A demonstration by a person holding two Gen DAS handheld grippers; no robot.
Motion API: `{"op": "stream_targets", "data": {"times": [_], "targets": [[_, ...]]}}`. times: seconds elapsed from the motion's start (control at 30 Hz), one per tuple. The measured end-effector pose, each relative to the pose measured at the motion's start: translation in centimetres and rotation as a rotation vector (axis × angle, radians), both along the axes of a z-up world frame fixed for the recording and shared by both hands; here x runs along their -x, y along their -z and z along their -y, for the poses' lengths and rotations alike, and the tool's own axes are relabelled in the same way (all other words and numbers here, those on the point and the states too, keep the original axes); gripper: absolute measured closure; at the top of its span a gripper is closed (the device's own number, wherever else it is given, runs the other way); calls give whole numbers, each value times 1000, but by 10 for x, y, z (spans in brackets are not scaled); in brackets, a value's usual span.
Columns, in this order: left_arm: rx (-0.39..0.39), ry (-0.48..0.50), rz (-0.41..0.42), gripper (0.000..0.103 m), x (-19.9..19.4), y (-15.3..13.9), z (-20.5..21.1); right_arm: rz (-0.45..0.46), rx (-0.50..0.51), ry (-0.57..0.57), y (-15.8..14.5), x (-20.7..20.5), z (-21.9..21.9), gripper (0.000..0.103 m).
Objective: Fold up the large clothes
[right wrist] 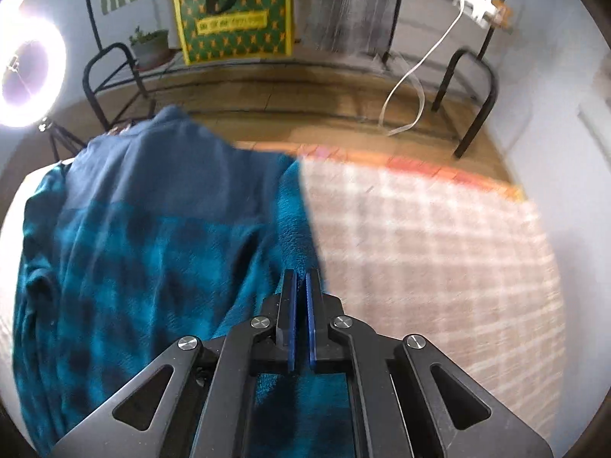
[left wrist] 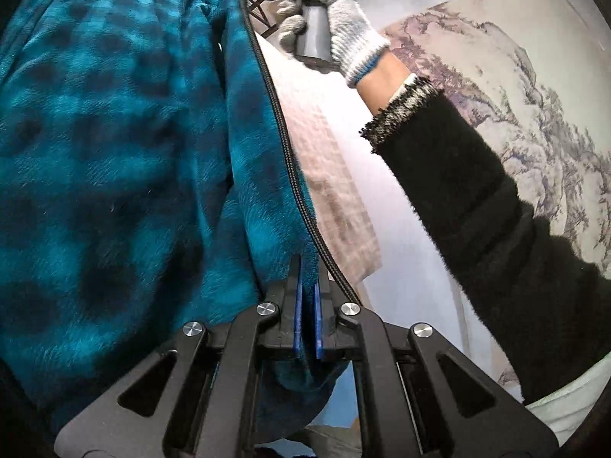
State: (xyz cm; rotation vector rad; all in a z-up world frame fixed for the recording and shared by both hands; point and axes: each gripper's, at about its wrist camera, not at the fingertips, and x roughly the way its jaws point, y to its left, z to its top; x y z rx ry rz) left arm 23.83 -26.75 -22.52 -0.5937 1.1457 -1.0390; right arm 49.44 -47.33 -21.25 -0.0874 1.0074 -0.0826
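Note:
A large teal and dark blue checked fleece garment (left wrist: 114, 152) hangs lifted and fills the left of the left wrist view. My left gripper (left wrist: 308, 267) is shut on its edge, with cloth between the blue pads. In the right wrist view the same garment (right wrist: 133, 248) drapes to the left, its plain dark blue part further away. My right gripper (right wrist: 301, 278) is shut on the garment's right edge. A gloved hand (left wrist: 336, 26) at the top of the left wrist view holds the right gripper's handle.
A pale checked cloth (right wrist: 420, 248) covers the surface below. Beyond it are a wooden floor, black metal frames (right wrist: 477, 107), a white cable, a yellow-green bag (right wrist: 236, 19) and a bright ring light (right wrist: 26, 72). A black braided cable (left wrist: 282, 145) runs beside the garment.

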Motion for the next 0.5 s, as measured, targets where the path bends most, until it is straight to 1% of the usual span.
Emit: {"op": "stream_targets", "data": {"times": [0.07, 0.13, 0.17, 0.23, 0.27, 0.33, 0.37, 0.43, 0.5], "targets": [[15, -5, -5, 101, -1, 2, -3, 32, 33, -2, -16, 3, 0, 100], [17, -26, -1, 101, 0, 2, -9, 64, 18, -37, -31, 0, -8, 100], [16, -40, 0, 101, 1, 2, -12, 78, 16, -63, -39, -1, -17, 100], [12, -75, -5, 101, 2, 5, -25, 95, 44, -118, -43, -6, -39, 100], [1, -106, -17, 101, 4, 8, -35, 95, 76, -153, -41, -11, -56, 100], [-19, -144, -42, 101, 6, 15, -46, 78, 103, -210, -26, -21, -84, 100], [-48, -178, -66, 101, 7, 23, -54, 58, 101, -231, -16, -26, -97, 100], [-68, -207, -114, 101, 8, 36, -63, 17, 88, -271, 7, -35, -118, 100], [-120, -227, -115, 101, 8, 43, -66, -36, 62, -311, 31, -44, -132, 100]]}}
